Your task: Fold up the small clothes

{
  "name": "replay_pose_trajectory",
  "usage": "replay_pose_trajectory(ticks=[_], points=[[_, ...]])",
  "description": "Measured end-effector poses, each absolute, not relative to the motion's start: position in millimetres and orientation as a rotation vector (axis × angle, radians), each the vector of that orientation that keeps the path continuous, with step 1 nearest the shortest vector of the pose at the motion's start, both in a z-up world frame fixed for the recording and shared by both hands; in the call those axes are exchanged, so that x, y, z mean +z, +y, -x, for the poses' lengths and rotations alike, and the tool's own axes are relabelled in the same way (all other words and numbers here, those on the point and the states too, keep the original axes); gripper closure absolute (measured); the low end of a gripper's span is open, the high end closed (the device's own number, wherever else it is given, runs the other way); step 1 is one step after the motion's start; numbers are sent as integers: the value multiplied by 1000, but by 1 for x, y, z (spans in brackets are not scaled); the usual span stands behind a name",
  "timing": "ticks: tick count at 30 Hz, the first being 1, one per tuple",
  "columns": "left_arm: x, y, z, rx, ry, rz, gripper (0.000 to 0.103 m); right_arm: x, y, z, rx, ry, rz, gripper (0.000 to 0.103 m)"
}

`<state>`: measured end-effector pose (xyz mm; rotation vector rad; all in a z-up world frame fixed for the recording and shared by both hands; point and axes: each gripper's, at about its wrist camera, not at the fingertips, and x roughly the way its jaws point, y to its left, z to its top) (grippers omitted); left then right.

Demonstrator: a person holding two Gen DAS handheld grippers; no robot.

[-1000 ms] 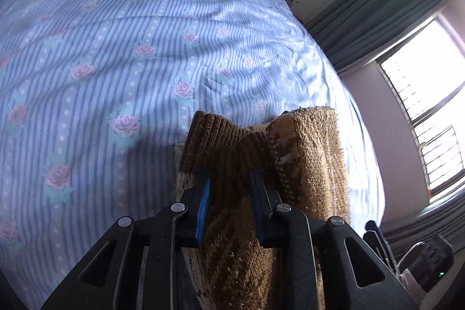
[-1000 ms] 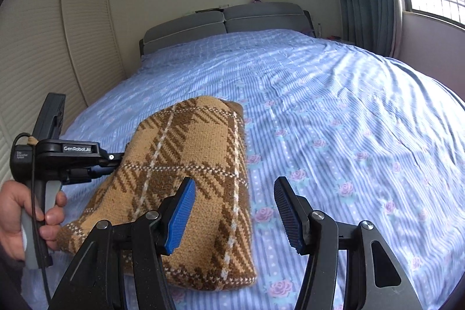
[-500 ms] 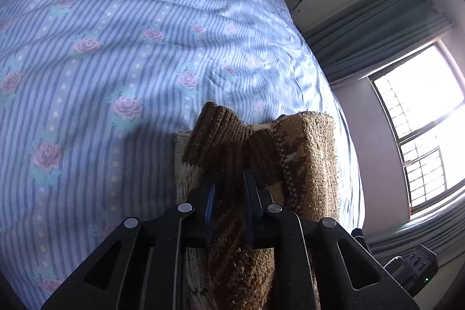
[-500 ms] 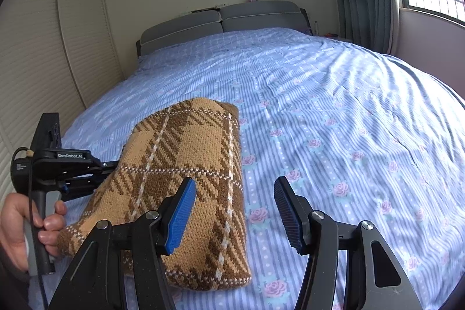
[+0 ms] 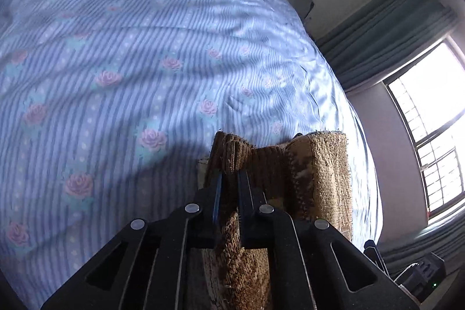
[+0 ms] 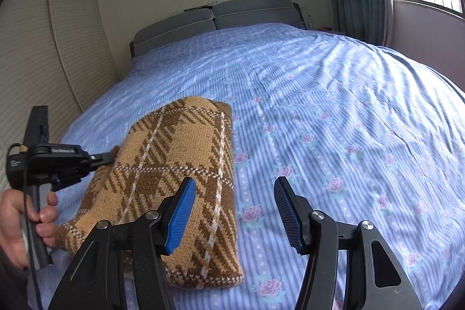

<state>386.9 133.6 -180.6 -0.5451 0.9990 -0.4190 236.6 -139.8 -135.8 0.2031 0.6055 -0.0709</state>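
- The brown plaid knit garment [image 6: 177, 182] lies folded on the near left part of the blue rose-print bedsheet [image 6: 334, 106]; its ribbed edge is bunched up
- My left gripper [image 5: 229, 188] is clamped shut on that ribbed edge
- My right gripper [image 6: 235, 211] hangs over the sheet just beside the knit, jaws apart, nothing between them

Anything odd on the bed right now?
Nothing stands out. The brown plaid knit lies folded on the striped floral sheet; the left gripper is shut on a bunched edge, the right gripper open above the bed.
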Motion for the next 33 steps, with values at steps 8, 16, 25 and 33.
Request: replay_pose_trajectory(ticks=[8, 16, 25, 33], points=[[-140, 121, -361, -446, 911, 502, 64, -131, -146, -234, -68, 592, -224, 46], [-160, 77, -374, -551, 1073, 499, 64, -127, -156, -230, -84, 586, -239, 46], [-150, 82, -363, -584, 1062, 546, 78, -128, -169, -230, -101, 593, -275, 46], [-111, 104, -339, -515, 983, 384, 78, -122, -171, -228, -101, 572, -285, 46]])
